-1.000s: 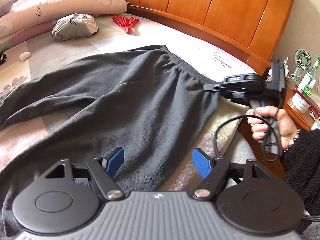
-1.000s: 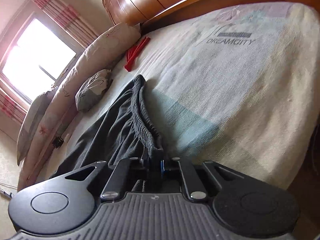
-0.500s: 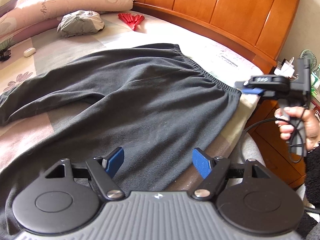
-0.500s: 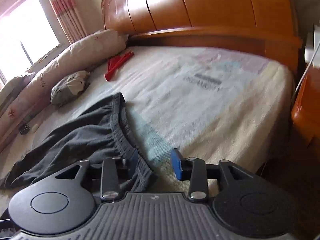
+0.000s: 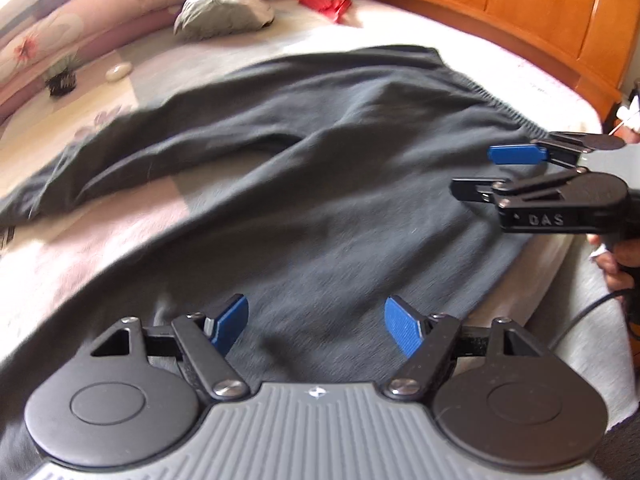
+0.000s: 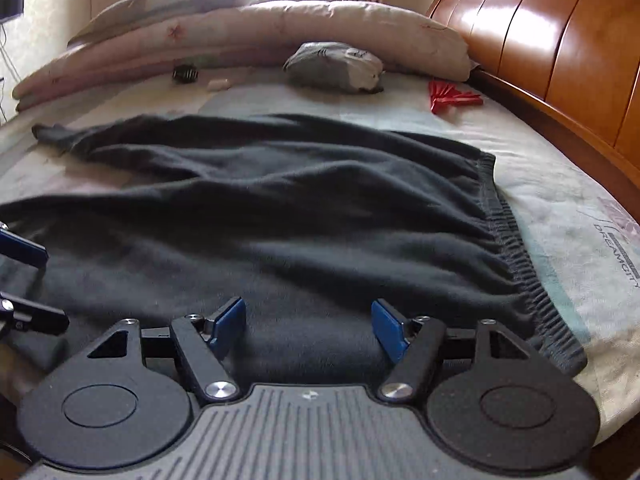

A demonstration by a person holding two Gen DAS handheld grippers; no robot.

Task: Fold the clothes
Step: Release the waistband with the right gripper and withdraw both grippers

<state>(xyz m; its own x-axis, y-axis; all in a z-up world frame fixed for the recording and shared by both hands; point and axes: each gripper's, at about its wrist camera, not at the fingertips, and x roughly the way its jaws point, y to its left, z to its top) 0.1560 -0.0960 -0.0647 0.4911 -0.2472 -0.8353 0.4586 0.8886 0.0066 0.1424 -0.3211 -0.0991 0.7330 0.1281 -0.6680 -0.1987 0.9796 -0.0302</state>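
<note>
A pair of dark grey trousers [image 6: 280,216] lies spread flat across the bed [image 6: 568,216]. The cloth is soft and fleecy, with shallow creases running across it. The gathered elastic waistband [image 6: 516,248] lies along the side nearest the headboard [image 6: 560,52], and its ribbed puckers are plain in the right wrist view. The two legs run away towards the far side of the bed and part in a narrow V.

The left gripper [image 5: 316,326] hangs over the near part of the trousers. Its jaws stand wide apart, nothing lies between the blue ribbed pads [image 5: 404,330], and they clasp no cloth. The right gripper [image 6: 308,328] is likewise spread wide over the trousers near the waistband end. Its jaws have just been opening, and no cloth sits between its pads. In the left wrist view that gripper shows from the side at the right edge, black and hard-shelled, with a person's hand [image 5: 620,264] on its handle.

The bed cover is a pale woven sheet in faded blocks of pink, cream and blue-green, with printed lettering near the headboard. The headboard is glossy orange-brown wood in curved panels. Along the far edge lies a long, plump quilt roll [image 6: 280,36] in a floral print. Beside it lie a small grey cushion [image 6: 336,66], rounded and crumpled, and a red folding fan [image 6: 452,96].
</note>
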